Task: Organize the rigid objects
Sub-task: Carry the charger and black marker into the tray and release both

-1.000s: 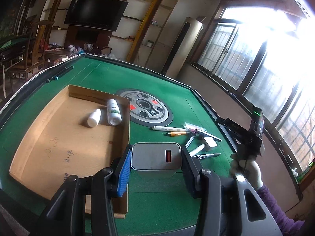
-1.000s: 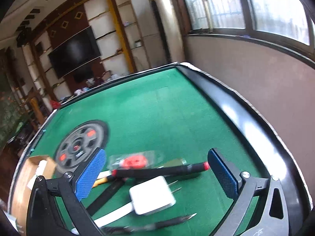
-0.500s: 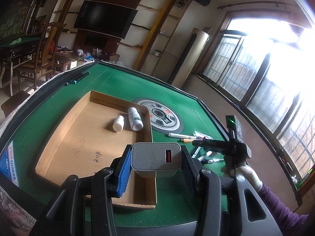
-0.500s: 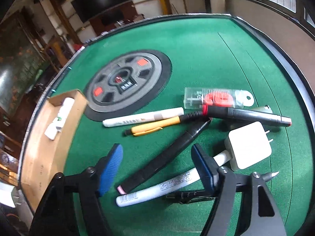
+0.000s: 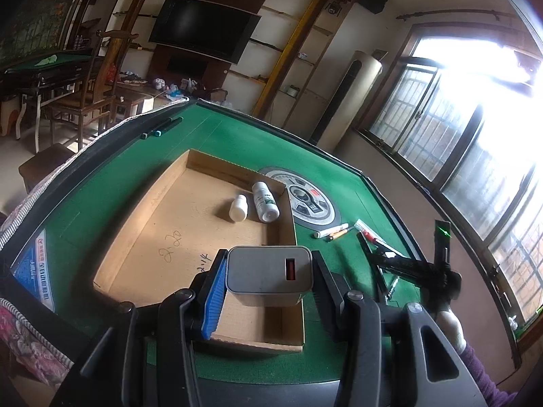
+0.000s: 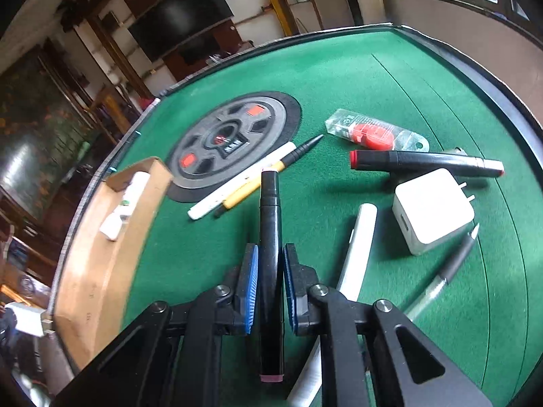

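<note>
The left gripper (image 5: 268, 279) holds a grey charger block (image 5: 269, 275) clamped between its pads, hanging above the near right corner of the cardboard tray (image 5: 142, 217). Inside that tray, toward its far right corner, lie two white bottles (image 5: 265, 201) side by side. The right gripper (image 6: 270, 279) has just been closing its jaws, and its blue pads now press on a black marker (image 6: 269, 237) that lies lengthwise between them on the green table (image 6: 356, 78), well to the right of the tray. Further from the tray than the marker lie a white charger (image 6: 432, 210), a red-capped black marker (image 6: 424, 162) and a white pen (image 6: 359, 247).
</note>
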A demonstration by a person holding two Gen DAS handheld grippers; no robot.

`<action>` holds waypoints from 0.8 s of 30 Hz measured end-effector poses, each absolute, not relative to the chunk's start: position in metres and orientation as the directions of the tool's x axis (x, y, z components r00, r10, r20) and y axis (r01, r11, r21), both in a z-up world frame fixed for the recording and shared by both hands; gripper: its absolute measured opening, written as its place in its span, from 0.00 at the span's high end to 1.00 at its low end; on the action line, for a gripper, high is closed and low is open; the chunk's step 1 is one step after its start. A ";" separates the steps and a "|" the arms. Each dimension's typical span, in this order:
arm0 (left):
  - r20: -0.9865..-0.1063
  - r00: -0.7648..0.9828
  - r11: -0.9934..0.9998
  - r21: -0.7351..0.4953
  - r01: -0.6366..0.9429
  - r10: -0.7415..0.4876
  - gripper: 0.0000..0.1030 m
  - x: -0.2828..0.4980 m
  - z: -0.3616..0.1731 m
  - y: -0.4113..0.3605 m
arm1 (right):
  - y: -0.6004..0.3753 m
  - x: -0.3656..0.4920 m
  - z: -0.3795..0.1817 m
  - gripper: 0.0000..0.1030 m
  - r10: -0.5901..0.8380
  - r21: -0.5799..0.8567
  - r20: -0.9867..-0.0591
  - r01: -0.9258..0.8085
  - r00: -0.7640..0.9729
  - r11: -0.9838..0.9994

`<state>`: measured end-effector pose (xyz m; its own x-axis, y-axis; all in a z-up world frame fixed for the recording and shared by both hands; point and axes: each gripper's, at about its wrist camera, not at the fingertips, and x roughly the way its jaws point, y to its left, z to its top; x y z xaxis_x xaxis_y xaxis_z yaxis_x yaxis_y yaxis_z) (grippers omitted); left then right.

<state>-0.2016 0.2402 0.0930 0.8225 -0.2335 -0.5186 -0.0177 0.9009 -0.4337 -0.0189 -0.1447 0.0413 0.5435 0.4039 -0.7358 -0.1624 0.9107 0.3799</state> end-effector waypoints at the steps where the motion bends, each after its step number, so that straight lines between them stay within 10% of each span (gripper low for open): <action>1: -0.521 0.822 0.902 -0.432 -0.021 -0.231 0.52 -0.201 0.094 0.242 | -0.147 -0.024 0.045 0.86 0.433 0.408 -0.720 -0.174 0.542 0.896; 24: -0.759 0.635 0.952 -0.281 -0.123 -0.142 0.52 -0.060 0.064 0.303 | 0.105 0.029 0.064 0.86 0.702 0.596 -0.685 -0.406 0.194 0.693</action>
<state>-0.0595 0.3033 0.0642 0.6351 -0.1419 -0.7593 -0.1232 0.9518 -0.2809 0.0290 0.1053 0.0638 0.1944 0.7022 -0.6850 -0.4056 0.6933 0.5956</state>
